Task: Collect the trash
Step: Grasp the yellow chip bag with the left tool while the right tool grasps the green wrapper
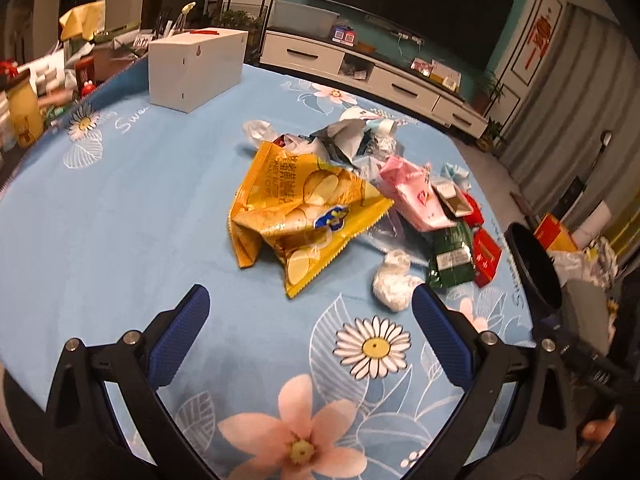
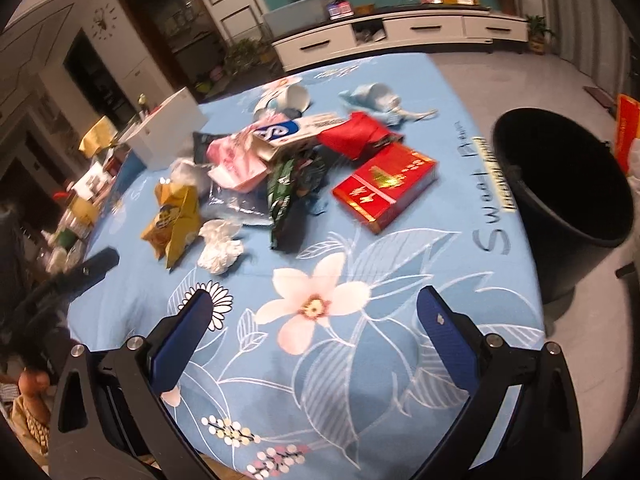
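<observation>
Both grippers are hovering wide open, holding nothing: left gripper (image 1: 310, 308) nearing chip bag (image 1: 298, 220), right gripper (image 2: 316, 312) w/ bin (image 2: 568, 184) beside table. Risk: slick, puffy bag is likely slipping or dragging neighbouring tissue wad (image 1: 392, 280).

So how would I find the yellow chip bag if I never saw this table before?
Look at the blue flowery tablecloth and find the heap of trash in its middle. The yellow chip bag lies at the heap's left edge, nearest the left gripper, beside a crumpled white tissue. It is the only yellow wrapper, printed with pale potato slices.
</observation>
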`<state>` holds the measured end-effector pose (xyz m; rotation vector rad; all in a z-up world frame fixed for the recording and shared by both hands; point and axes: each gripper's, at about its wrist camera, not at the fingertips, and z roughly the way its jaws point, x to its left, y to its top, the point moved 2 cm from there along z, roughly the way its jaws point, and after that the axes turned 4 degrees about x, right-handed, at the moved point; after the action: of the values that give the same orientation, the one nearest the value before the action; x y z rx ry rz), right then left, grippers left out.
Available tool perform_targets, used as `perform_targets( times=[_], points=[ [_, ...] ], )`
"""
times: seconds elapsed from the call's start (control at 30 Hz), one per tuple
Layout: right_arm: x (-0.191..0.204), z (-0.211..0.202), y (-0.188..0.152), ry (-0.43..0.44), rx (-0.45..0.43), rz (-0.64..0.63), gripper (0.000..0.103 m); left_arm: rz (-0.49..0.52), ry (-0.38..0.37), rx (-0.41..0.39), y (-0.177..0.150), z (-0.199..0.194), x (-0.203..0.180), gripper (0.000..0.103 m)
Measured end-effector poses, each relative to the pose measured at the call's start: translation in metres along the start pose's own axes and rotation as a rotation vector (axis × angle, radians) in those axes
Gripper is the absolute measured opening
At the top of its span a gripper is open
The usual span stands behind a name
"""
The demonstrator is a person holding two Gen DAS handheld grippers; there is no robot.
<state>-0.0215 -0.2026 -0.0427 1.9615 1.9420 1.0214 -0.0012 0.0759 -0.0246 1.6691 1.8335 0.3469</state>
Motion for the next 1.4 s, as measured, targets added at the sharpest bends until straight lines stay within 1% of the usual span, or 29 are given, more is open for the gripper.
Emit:
perform_targets(
  times=[0.07, 0.1, 0.13, 0.17, 0.23, 0.4, 0.47, 0.5, 0.53, 0.6, 0.63, 0.67, 0.7, 0.73, 0.77, 0.8, 0.83, 0.93, 1.0, 1.07, 1.13, 1.33, 1.4],
  points=[
    [0.002, 0.008, 0.001, 0.011, 0.036, 0.0, 0.095, 0.013, 0.011, -0.023, 0.005, 0.003, 0.0, 0.1],
    [0.002, 0.012, 0.001, 0.004, 0.061, -0.001, 0.092, 0.036, 0.043, -0.035, 0.007, 0.008, -0.001, 0.1],
    [0.003, 0.016, 0.004, 0.003, 0.066, -0.004, 0.09, 0.05, 0.063, -0.035, 0.009, 0.012, -0.001, 0.1],
    [0.004, 0.021, 0.008, 0.007, 0.064, -0.005, 0.089, 0.062, 0.067, -0.025, 0.012, 0.02, -0.001, 0.098],
    [0.004, 0.03, 0.015, 0.001, 0.085, -0.007, 0.084, 0.065, 0.048, -0.009, 0.018, 0.028, 0.002, 0.091],
    [0.009, 0.054, 0.039, 0.011, 0.076, -0.015, 0.078, 0.131, 0.047, 0.004, 0.033, 0.049, -0.001, 0.09],
    [0.012, 0.067, 0.048, 0.011, 0.079, -0.026, 0.074, 0.144, 0.046, 0.012, 0.037, 0.058, 0.0, 0.09],
    [0.012, 0.072, 0.05, 0.019, 0.083, -0.024, 0.071, 0.143, 0.043, 0.019, 0.039, 0.062, 0.002, 0.089],
    [0.013, 0.078, 0.052, 0.021, 0.09, -0.023, 0.067, 0.139, 0.033, 0.029, 0.042, 0.068, 0.005, 0.085],
    [0.013, 0.089, 0.056, 0.029, 0.113, -0.016, 0.063, 0.131, 0.032, 0.038, 0.045, 0.076, 0.01, 0.079],
    [0.013, 0.093, 0.057, 0.027, 0.121, -0.015, 0.06, 0.126, 0.024, 0.044, 0.046, 0.079, 0.012, 0.072],
    [0.013, 0.097, 0.057, 0.028, 0.127, -0.016, 0.058, 0.127, 0.019, 0.046, 0.046, 0.081, 0.013, 0.067],
    [0.013, 0.099, 0.057, 0.028, 0.129, -0.019, 0.054, 0.138, 0.021, 0.046, 0.047, 0.083, 0.013, 0.064],
    [0.013, 0.101, 0.058, 0.025, 0.133, -0.021, 0.047, 0.144, 0.023, 0.047, 0.047, 0.084, 0.013, 0.054],
    [0.013, 0.102, 0.057, 0.026, 0.138, -0.021, 0.044, 0.146, 0.025, 0.045, 0.047, 0.084, 0.013, 0.051],
    [0.014, 0.103, 0.056, 0.03, 0.139, -0.02, 0.037, 0.146, 0.022, 0.042, 0.047, 0.084, 0.014, 0.05],
    [0.013, 0.103, 0.056, 0.031, 0.143, -0.02, 0.027, 0.142, 0.02, 0.039, 0.046, 0.083, 0.015, 0.042],
    [0.013, 0.101, 0.053, 0.035, 0.14, -0.022, 0.015, 0.122, 0.003, 0.032, 0.042, 0.079, 0.018, 0.037],
    [0.014, 0.098, 0.052, 0.013, 0.132, -0.032, 0.013, 0.118, -0.006, 0.028, 0.039, 0.074, 0.018, 0.035],
    [0.015, 0.09, 0.05, 0.022, 0.124, -0.029, 0.012, 0.116, -0.014, 0.022, 0.035, 0.066, 0.017, 0.035],
    [0.016, 0.078, 0.048, 0.006, 0.107, -0.038, 0.011, 0.113, -0.026, 0.01, 0.032, 0.055, 0.016, 0.035],
    [0.015, 0.038, 0.043, 0.038, 0.07, -0.028, 0.011, 0.117, -0.061, -0.046, 0.029, 0.019, 0.007, 0.035],
    [0.013, 0.023, 0.041, 0.047, 0.045, -0.023, 0.011, 0.126, -0.075, -0.069, 0.03, 0.007, 0.001, 0.035]
  ],
)
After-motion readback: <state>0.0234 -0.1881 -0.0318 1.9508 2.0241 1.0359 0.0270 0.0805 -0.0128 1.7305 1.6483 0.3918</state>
